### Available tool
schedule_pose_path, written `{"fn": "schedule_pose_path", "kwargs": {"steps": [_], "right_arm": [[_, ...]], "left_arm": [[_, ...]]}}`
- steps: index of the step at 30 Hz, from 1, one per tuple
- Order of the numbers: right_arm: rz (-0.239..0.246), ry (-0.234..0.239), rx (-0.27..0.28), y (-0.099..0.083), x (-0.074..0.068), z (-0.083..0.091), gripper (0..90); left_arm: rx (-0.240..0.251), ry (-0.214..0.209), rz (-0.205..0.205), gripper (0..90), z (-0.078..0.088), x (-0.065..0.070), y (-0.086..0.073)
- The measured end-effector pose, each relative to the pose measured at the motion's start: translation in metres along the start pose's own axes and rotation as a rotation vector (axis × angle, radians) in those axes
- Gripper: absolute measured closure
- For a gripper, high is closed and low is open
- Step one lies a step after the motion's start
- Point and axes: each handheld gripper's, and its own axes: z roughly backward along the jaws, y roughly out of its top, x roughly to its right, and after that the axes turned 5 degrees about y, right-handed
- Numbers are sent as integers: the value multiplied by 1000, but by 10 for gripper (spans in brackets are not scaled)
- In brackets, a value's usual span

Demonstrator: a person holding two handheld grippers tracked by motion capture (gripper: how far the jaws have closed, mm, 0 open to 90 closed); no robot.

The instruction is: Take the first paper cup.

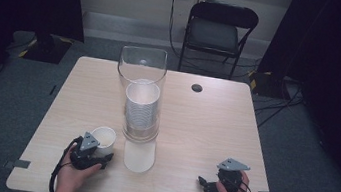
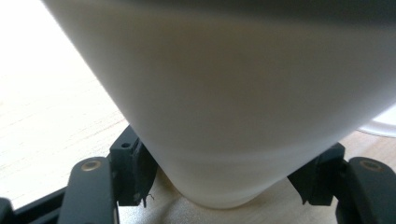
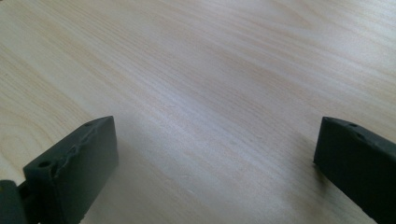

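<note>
A white paper cup point(image 1: 103, 138) stands near the table's front left, and my left gripper point(image 1: 101, 151) is shut on its lower part. In the left gripper view the cup point(image 2: 233, 93) rises wide and close, with the black fingers point(image 2: 133, 168) pressing its base from both sides just above the wood. At the front right my right gripper point(image 1: 207, 186) rests low, its jaws pointing left. In the right gripper view it point(image 3: 215, 154) stands open, with bare wood between the two black fingers point(image 3: 74, 163).
A clear plastic tube point(image 1: 142, 72) holding a stack of white cups point(image 1: 141, 107) sits mid-table, with a white cup-shaped end point(image 1: 139, 156) towards me, just right of the held cup. The wooden table point(image 1: 204, 126) has a cable hole point(image 1: 197, 87). A black folding chair point(image 1: 220, 32) stands behind.
</note>
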Motion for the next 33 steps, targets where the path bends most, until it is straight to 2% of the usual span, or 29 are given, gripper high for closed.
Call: {"fn": "schedule_pose_path", "kwargs": {"steps": [3, 5, 10, 16, 17, 21, 27, 28, 29, 30, 33], "right_arm": [[0, 0, 0, 0, 0, 0, 0], [0, 0, 0, 0, 0, 0, 0], [0, 0, 0, 0, 0, 0, 0], [0, 0, 0, 0, 0, 0, 0], [0, 0, 0, 0, 0, 0, 0], [0, 0, 0, 0, 0, 0, 0], [-1, 1, -1, 0, 0, 0, 0], [-1, 1, -1, 0, 0, 0, 0], [-1, 2, 0, 0, -1, 0, 0], [-3, 0, -2, 0, -1, 0, 0], [-11, -5, 0, 0, -2, 0, 0]], "left_arm": [[-8, 14, 8, 303, 0, 0, 0], [-18, 26, 15, 233, 0, -1, 0], [-17, 23, 25, 224, 0, 0, -1], [-27, 6, 10, 207, 4, -3, -3], [-34, 7, -3, 199, 5, -5, -4], [-32, -6, -5, 166, 10, -10, -7], [-32, -15, -60, 160, 25, -23, -15], [-31, -14, -50, 160, 28, -25, -17], [-28, -11, -71, 160, 31, -28, -19], [-32, -17, -62, 160, 33, -30, -21], [-42, -18, -74, 160, 38, -34, -25]]}}
